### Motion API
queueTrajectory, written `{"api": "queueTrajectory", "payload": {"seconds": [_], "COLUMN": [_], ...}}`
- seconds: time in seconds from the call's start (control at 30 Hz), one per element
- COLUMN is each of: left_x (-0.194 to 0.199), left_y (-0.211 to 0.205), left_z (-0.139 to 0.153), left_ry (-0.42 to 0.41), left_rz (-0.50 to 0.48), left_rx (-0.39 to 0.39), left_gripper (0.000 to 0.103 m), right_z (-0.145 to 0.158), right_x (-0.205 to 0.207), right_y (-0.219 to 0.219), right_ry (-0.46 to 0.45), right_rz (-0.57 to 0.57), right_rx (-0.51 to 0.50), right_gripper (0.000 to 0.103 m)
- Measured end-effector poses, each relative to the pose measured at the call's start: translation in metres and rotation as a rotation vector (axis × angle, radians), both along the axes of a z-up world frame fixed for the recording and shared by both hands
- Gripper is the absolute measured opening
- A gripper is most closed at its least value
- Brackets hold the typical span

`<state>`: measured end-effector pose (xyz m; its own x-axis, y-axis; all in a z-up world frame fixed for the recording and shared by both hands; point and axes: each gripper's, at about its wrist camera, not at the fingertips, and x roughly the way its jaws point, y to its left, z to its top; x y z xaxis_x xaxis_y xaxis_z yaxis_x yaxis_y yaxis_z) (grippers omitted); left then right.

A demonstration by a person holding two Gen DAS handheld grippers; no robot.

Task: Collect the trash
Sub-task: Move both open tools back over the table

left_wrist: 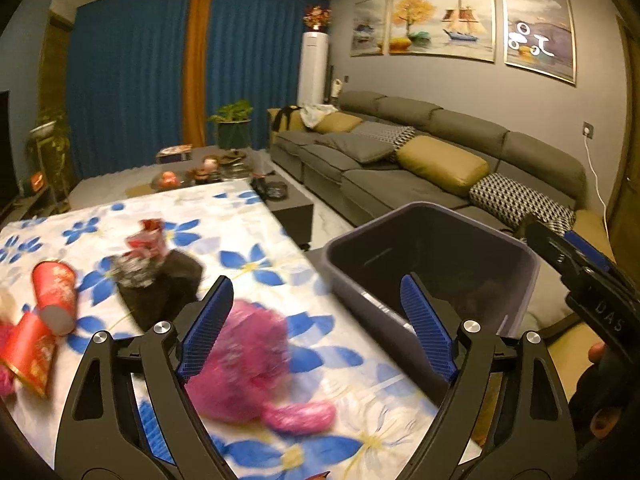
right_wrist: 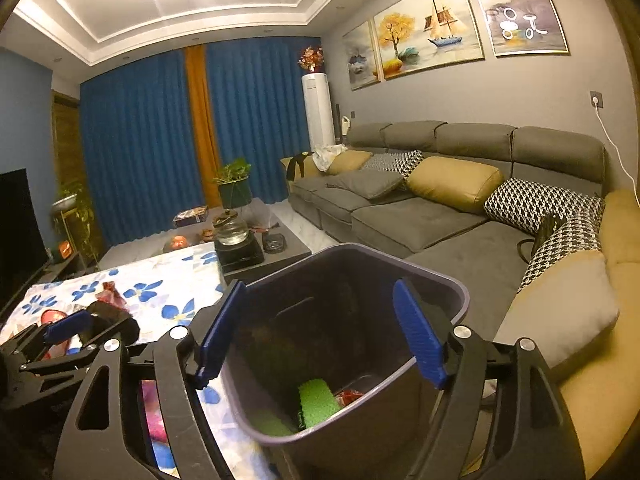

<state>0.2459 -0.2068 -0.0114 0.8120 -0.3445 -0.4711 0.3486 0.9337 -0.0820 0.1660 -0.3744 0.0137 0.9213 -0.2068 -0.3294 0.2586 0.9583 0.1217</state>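
A dark purple-grey trash bin stands at the right edge of the flowered table. My left gripper is open above a crumpled pink bag on the cloth. Red paper cups, a dark wrapper and a red-white wrapper lie to the left. My right gripper is open, its fingers straddling the bin, which holds a green sponge-like piece and a red scrap. The left gripper shows at the left of the right wrist view.
A grey sectional sofa with yellow and patterned cushions runs along the right wall. A low dark coffee table with a glass kettle stands beyond the flowered table. Blue curtains and potted plants are at the back.
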Motion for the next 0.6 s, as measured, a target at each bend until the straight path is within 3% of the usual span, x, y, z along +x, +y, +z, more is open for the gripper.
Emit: {"api": "queueTrajectory", "payload": {"seconds": [0.6], "left_x": [-0.059], "left_y": [0.111], "left_z": [-0.005], "left_ry": [0.003], "left_rz": [0.224], "left_rx": [0.026], "left_gripper": [0.084], "right_z": [-0.005], "right_x": [-0.039], "right_y": [0.073], "right_ry": [0.008], "right_rz": [0.105], "right_rx": [-0.033], "right_gripper": [0.077]}}
